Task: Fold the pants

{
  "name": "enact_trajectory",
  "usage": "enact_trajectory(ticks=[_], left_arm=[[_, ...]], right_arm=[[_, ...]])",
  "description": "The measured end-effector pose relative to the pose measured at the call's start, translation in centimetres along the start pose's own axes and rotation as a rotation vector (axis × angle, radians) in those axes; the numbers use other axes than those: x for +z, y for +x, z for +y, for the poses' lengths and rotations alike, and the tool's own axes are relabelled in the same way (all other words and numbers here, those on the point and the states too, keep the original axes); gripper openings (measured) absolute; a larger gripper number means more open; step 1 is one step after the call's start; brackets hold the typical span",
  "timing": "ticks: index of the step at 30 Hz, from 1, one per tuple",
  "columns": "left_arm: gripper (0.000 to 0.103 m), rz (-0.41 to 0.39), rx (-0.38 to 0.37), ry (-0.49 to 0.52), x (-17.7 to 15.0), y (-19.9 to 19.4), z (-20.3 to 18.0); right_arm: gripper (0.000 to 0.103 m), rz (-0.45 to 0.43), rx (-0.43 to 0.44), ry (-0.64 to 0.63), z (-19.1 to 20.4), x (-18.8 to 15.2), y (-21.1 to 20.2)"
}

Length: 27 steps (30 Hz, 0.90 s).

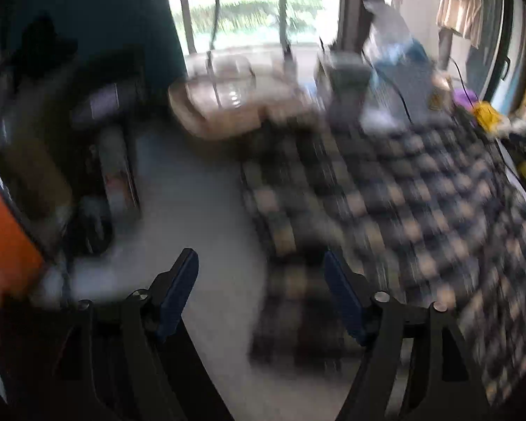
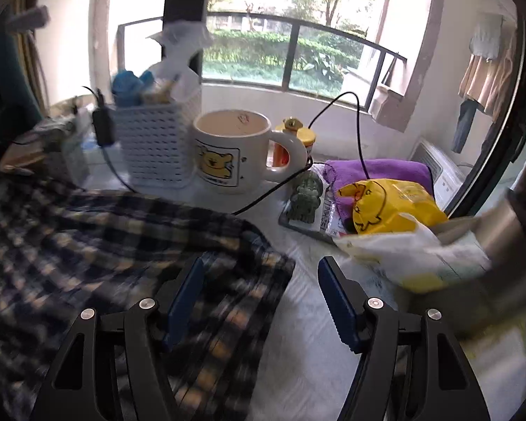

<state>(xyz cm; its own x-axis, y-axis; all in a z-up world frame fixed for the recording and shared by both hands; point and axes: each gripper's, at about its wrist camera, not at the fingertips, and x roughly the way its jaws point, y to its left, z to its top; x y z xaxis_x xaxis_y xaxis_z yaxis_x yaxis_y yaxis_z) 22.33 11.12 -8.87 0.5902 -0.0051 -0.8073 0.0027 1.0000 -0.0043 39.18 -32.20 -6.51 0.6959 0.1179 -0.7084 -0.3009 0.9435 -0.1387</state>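
Soft navy-and-cream checked flannel pants (image 2: 98, 242) lie spread and rumpled across a pale, smooth bench (image 2: 308, 315). In the left wrist view, which is badly blurred, the same pants (image 1: 403, 210) cover the right half of the bench.

The left hand-held gripper (image 1: 261, 273) hangs above the pants' edge with its ridged blue pads well apart, gripping nothing. The right hand-held gripper (image 2: 261, 277) is likewise spread wide, over the pants' near corner.

Behind the pants stands a white perforated plastic basket (image 2: 154, 147) stuffed with blue and white items. Beside it is a glossy white ceramic mug with a yellow bear print (image 2: 235, 151); what it contains is unclear. A folded purple cloth (image 2: 378, 172) lies under a crinkled yellow plastic bag (image 2: 389, 203).
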Motion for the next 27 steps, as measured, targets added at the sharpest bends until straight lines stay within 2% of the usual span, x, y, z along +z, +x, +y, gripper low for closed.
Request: enact_trajectory(ticks=[2,4,7,8,9,11,12,15,19,21,24,25,27], left_arm=[[0.077,0.041,-0.018,-0.008,-1.9,0.8,-0.3],[0.077,0.062,-0.005,-0.005,-2.7,1.7,-0.5],[0.075,0.028,-0.021,-0.007,-2.4,2.8,-1.0],[0.055,0.016,-0.019,-0.005,-2.2,3.1,-1.1],[0.027,-0.007,0.000,-0.003,-1.9,3.1,-1.1],[0.007,-0.009,-0.008,-0.017,-1.0,3.7,-0.7],[0.004,-0.008,-0.011,-0.031,-0.6,4.0,-0.5],[0.004,-0.010,0.032,-0.039,0.1,4.3,0.4],[0.009,-0.024,0.010,-0.049,0.1,2.2,0.9],[0.036,-0.044,0.014,-0.055,-0.4,0.3,1.4],[0.045,-0.075,0.005,-0.052,-2.1,-2.8,1.6],[0.046,-0.073,-0.010,-0.050,-2.9,-3.7,1.5],[0.055,-0.050,-0.060,-0.055,-4.8,-4.8,1.1]], right_arm=[[0.070,-0.003,0.030,0.007,0.4,-1.5,-1.6],[0.070,0.006,0.072,0.004,0.9,-2.9,-2.8],[0.070,0.043,0.106,-0.010,1.8,-4.9,-3.2],[0.070,0.049,0.107,-0.015,2.0,-5.5,-3.4],[0.070,0.058,0.110,-0.017,2.2,-5.9,-3.5],[0.070,0.063,0.118,-0.006,2.5,-6.8,-3.9],[0.070,0.063,0.121,-0.002,2.7,-7.1,-4.1],[0.069,0.061,0.123,0.007,3.0,-8.1,-4.9],[0.069,0.063,0.111,0.015,2.9,-9.6,-6.3],[0.069,0.059,0.104,0.026,2.8,-10.2,-7.2],[0.069,0.046,0.094,0.040,2.4,-11.0,-8.8],[0.069,0.040,0.092,0.042,2.3,-11.3,-9.3],[0.069,0.026,0.088,0.042,2.3,-11.8,-10.5]])
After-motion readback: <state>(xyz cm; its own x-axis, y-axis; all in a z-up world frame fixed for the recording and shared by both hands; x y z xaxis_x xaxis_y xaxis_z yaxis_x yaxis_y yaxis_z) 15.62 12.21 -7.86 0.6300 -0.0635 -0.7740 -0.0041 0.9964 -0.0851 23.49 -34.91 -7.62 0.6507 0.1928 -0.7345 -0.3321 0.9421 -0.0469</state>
